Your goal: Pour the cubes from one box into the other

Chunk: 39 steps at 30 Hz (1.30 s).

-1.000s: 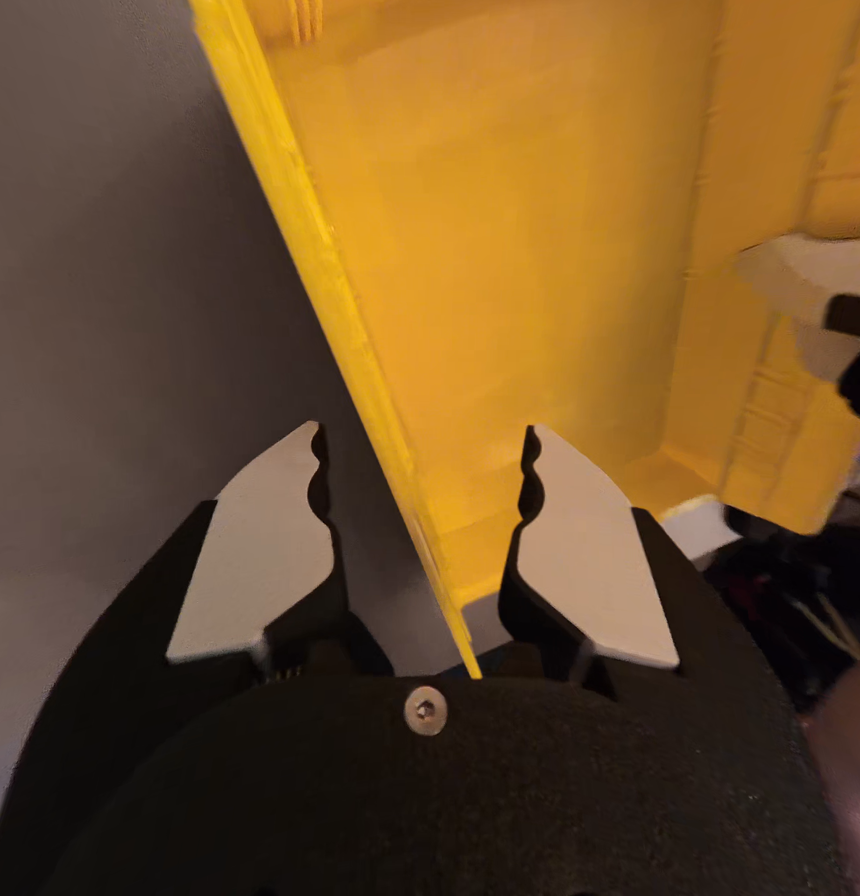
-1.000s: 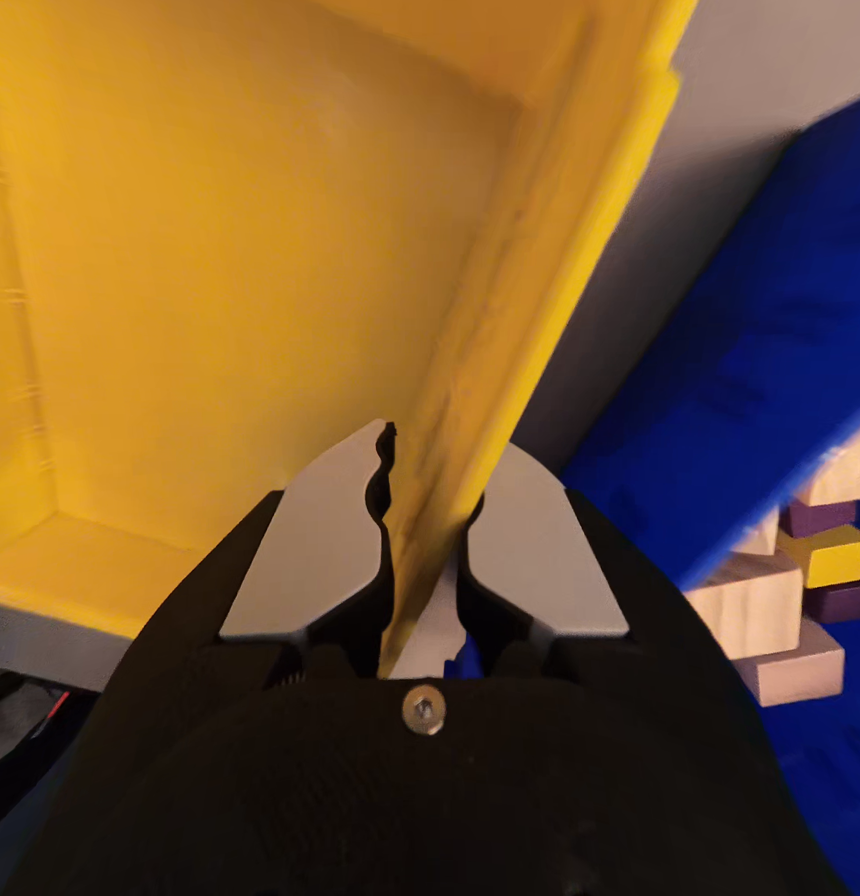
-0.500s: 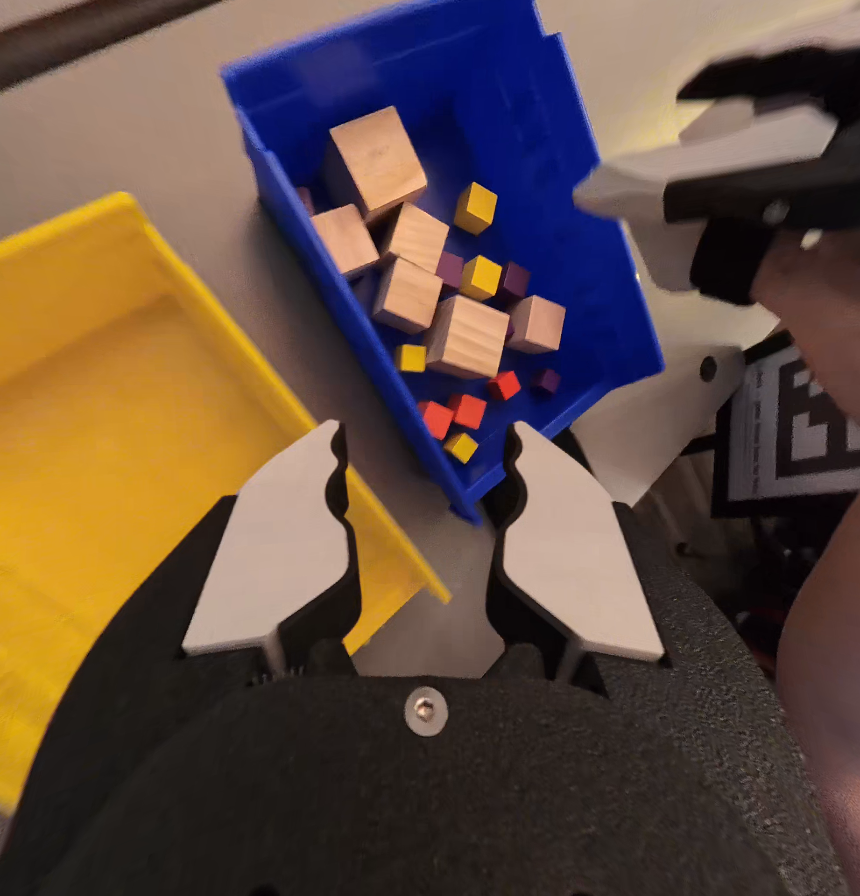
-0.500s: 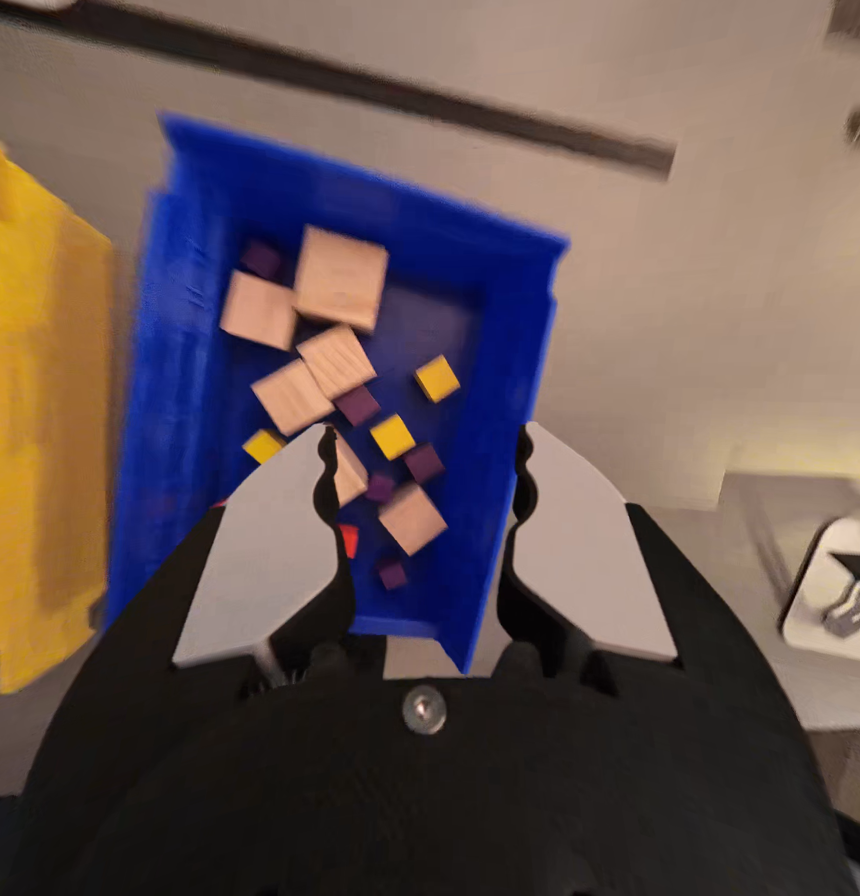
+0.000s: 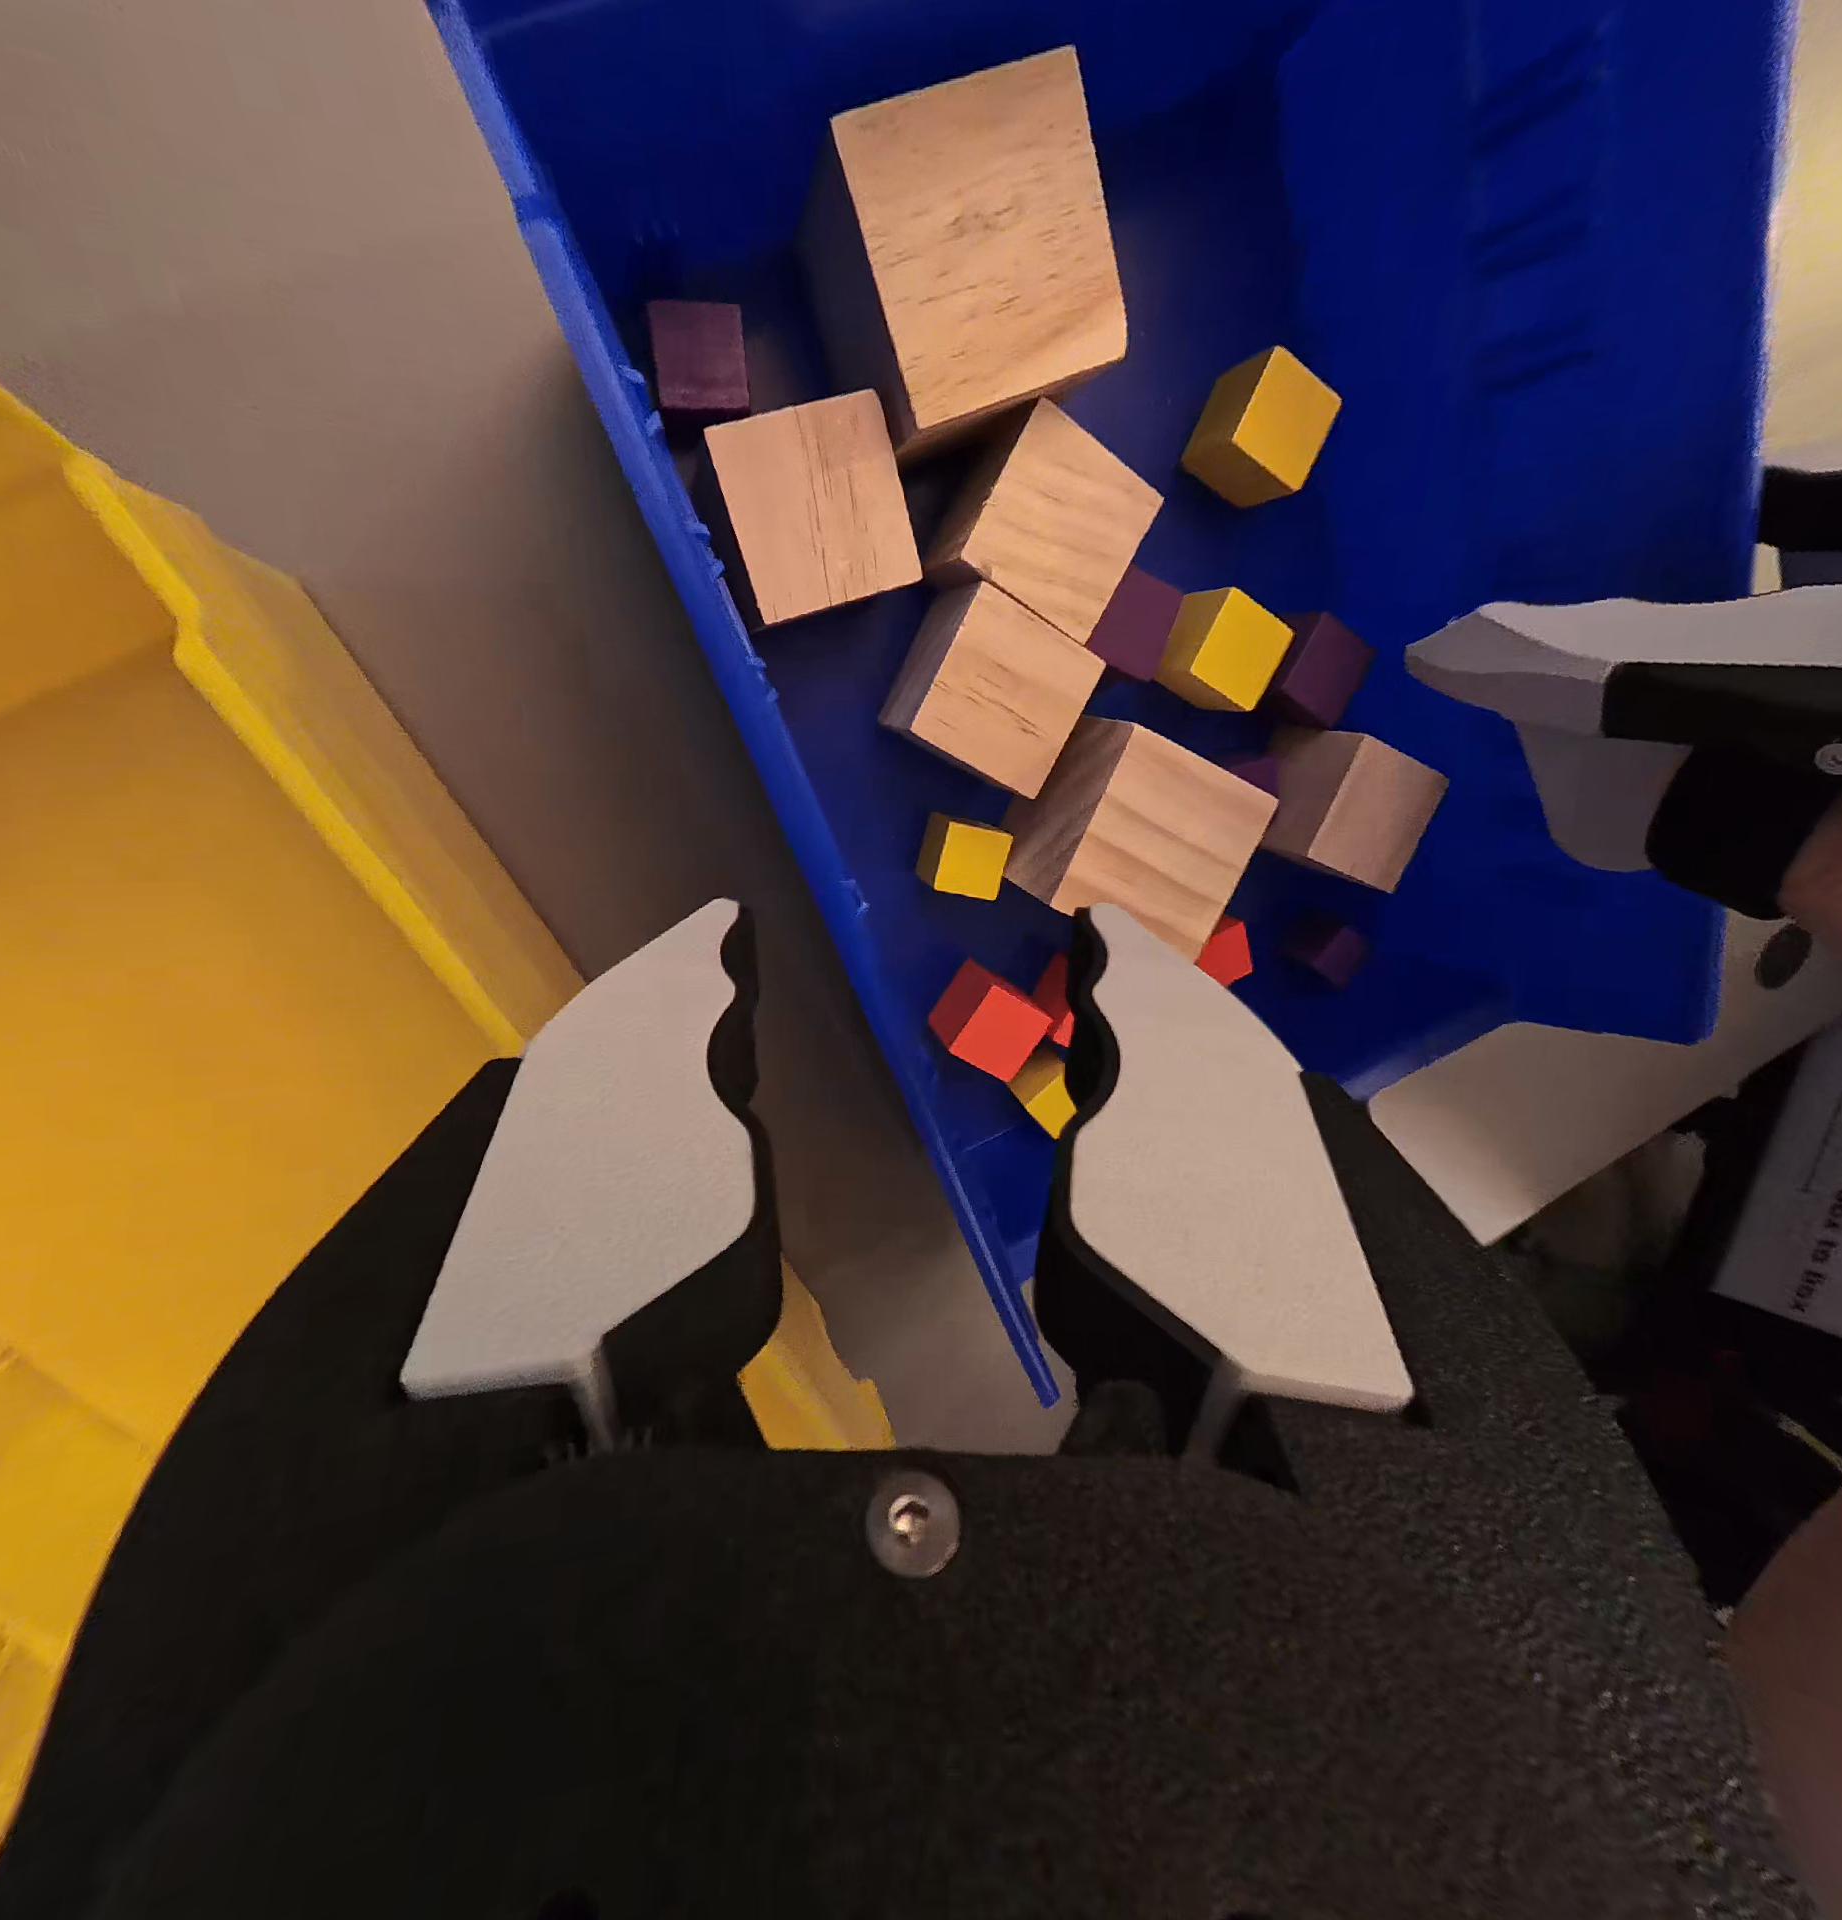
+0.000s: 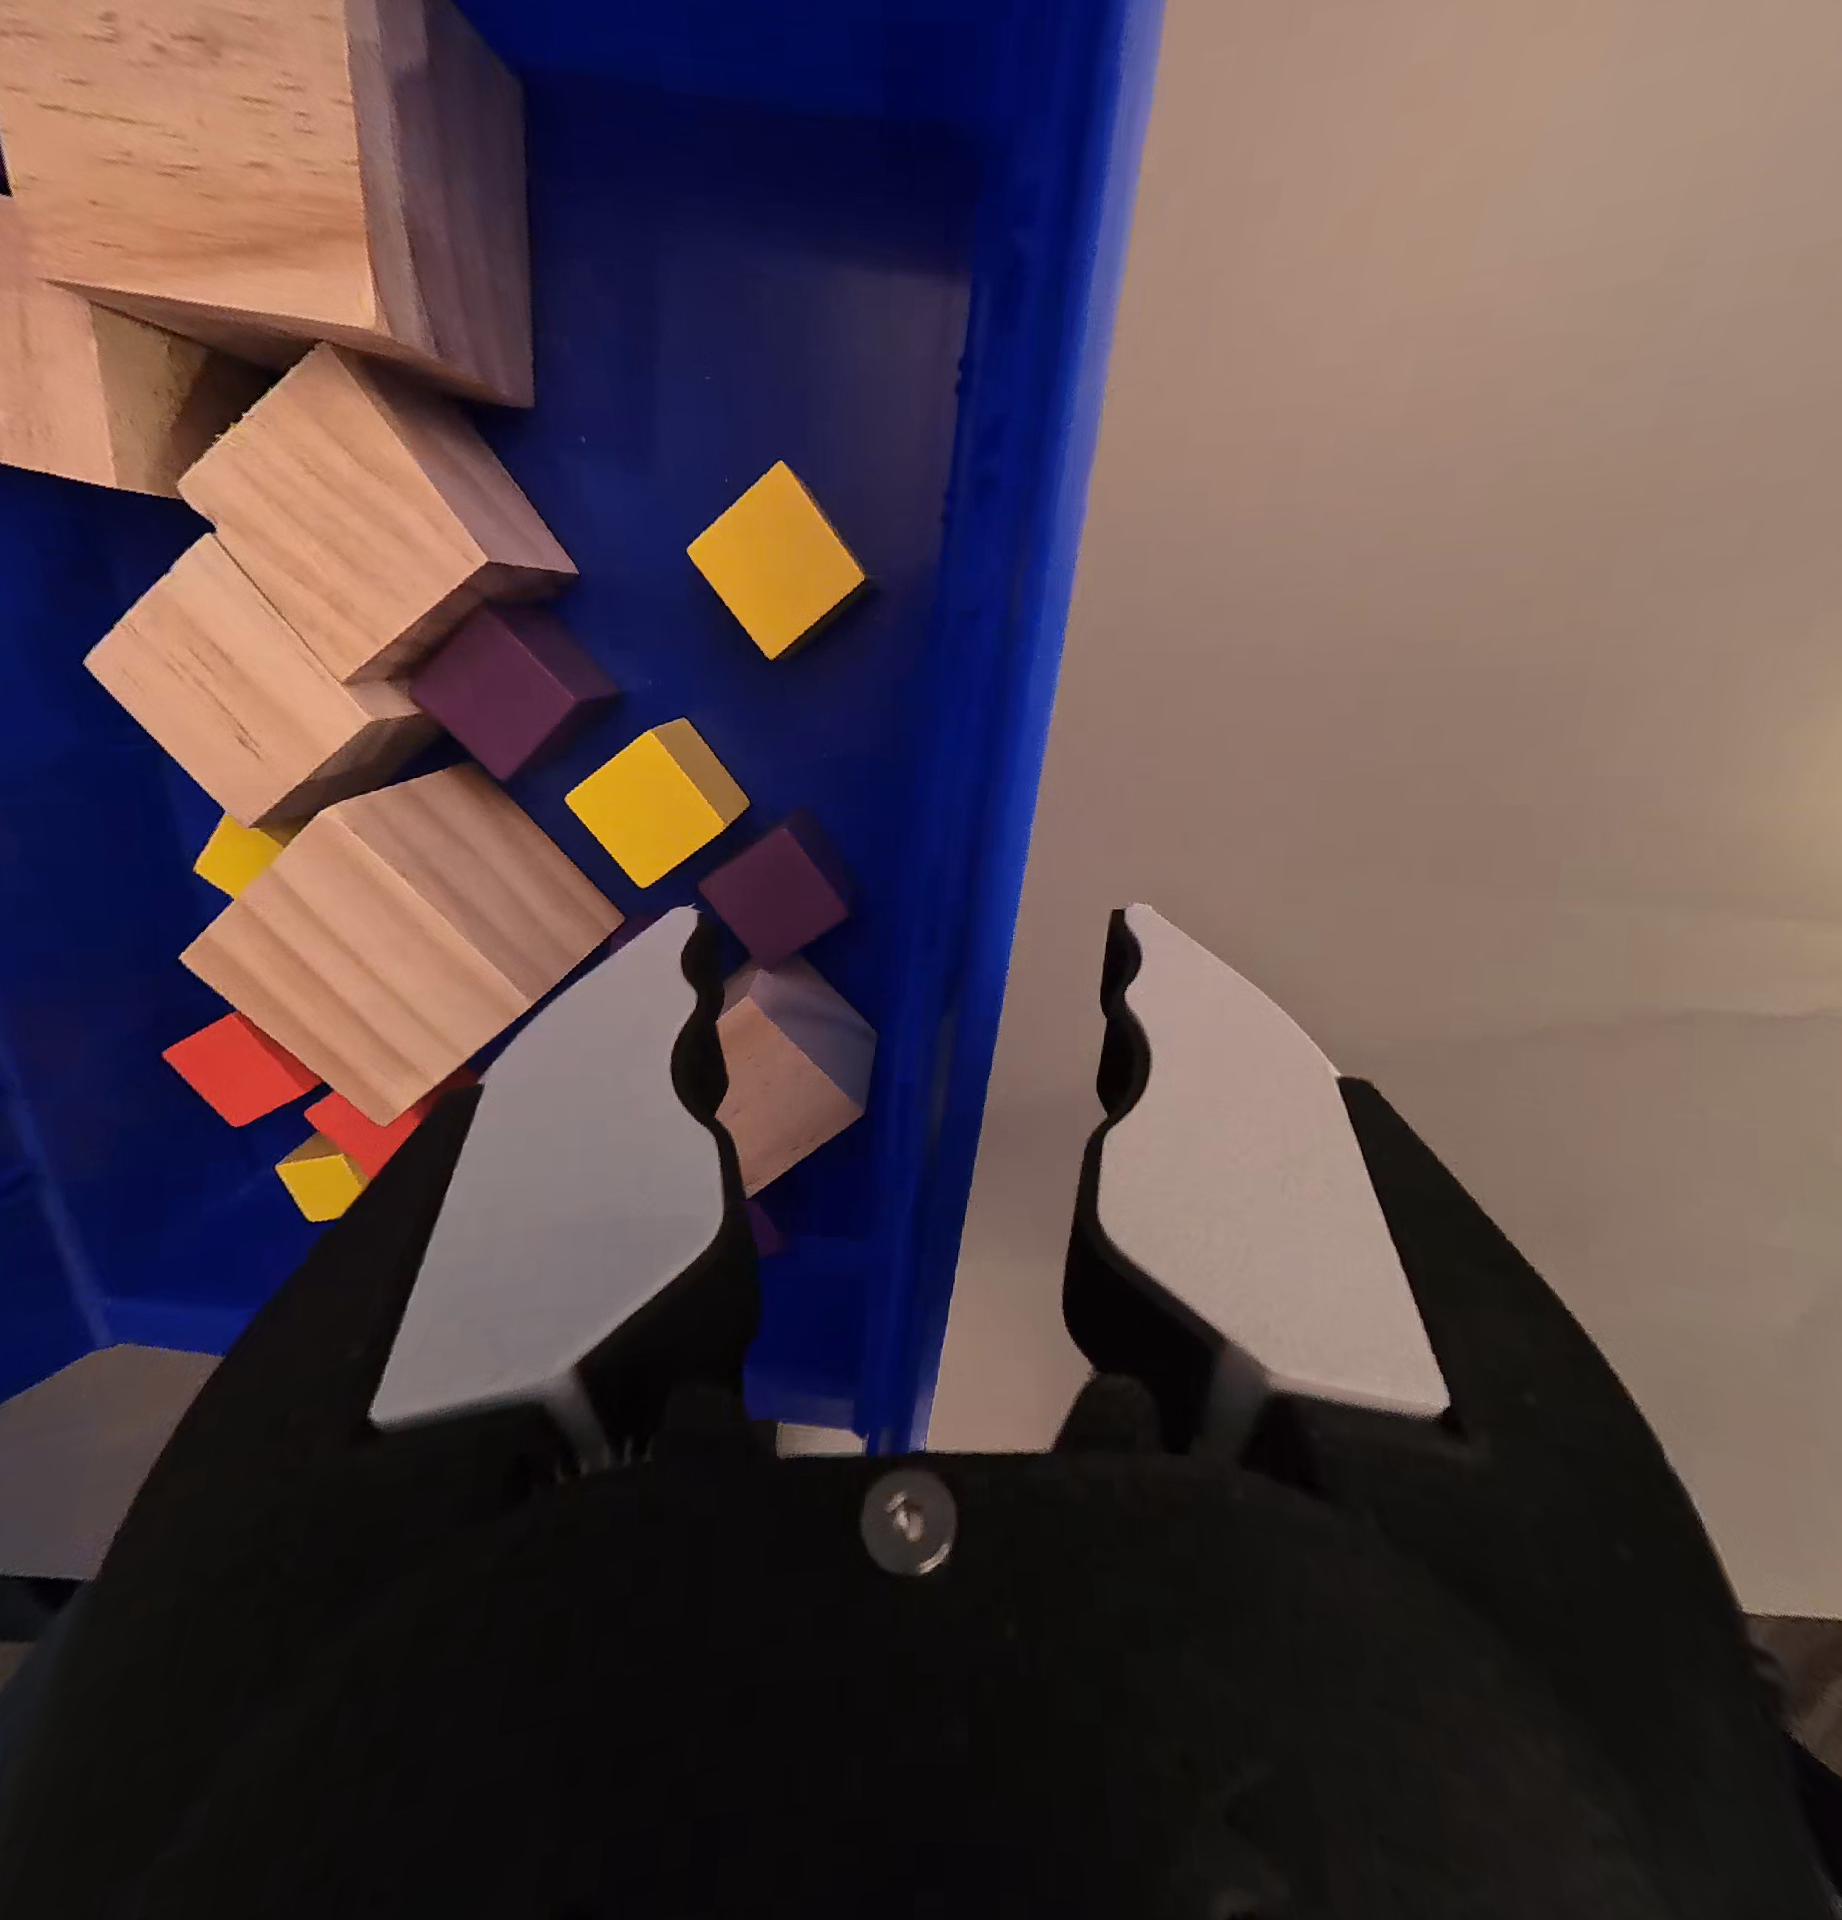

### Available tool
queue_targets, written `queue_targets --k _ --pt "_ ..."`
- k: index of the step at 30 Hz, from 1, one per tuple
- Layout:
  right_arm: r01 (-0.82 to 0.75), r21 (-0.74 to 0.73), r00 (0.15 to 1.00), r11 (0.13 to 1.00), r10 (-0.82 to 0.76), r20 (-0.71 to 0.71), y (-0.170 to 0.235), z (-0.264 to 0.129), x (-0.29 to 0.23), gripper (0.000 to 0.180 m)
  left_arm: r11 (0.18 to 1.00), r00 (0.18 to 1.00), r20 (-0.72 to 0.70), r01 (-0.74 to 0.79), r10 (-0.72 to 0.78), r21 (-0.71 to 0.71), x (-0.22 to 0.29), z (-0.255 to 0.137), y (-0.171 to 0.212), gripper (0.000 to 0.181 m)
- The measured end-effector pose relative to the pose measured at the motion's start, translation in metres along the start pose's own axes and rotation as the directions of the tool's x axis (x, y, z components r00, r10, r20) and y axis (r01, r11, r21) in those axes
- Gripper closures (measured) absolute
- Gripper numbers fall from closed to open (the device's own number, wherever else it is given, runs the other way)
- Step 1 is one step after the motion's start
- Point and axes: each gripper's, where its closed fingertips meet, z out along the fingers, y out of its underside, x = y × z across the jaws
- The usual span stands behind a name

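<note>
A blue box holds several plain wooden cubes and small yellow, red and purple cubes. My left gripper is open, and the box's left wall runs between its fingers. My right gripper is open, with the box's right wall between its fingers. The wooden cubes and a yellow cube lie left of it. The right gripper also shows in the left wrist view. A yellow box stands left of the blue one, and the part I see holds nothing.
Both boxes stand on a grey tabletop, which also shows right of the blue box. A printed white sheet lies at the right near the table's edge. A person's hand holds the right gripper.
A second ago the right gripper was shut on the yellow box's wall, the left open around another. Both left it and moved to the blue box, now closer and straddling its side walls.
</note>
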Motion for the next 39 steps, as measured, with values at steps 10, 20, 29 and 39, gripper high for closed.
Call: queue_targets --k 10,20,29,39 --pt "0.0 -0.016 1.0 1.0 0.0 0.021 -0.001 0.013 0.001 0.119 0.995 0.999 -0.046 -0.02 0.025 0.093 -0.003 -0.022 -0.008 0.123" --pt "-0.06 -0.229 0.987 0.972 0.092 0.133 0.016 0.036 -0.002 0.17 0.824 0.928 -0.172 -0.196 0.331 0.531 -0.004 -0.159 0.027 0.136" --pt "-0.041 -0.295 0.991 0.955 0.077 0.113 0.015 0.037 0.005 0.174 0.657 0.893 -0.208 -0.121 0.4 0.744 -0.077 -0.204 0.177 0.139" --pt "-0.017 -0.303 0.998 0.953 0.034 0.05 0.017 -0.004 0.035 0.174 0.584 0.953 -0.076 -0.115 0.292 0.803 -0.155 -0.226 0.257 0.141"
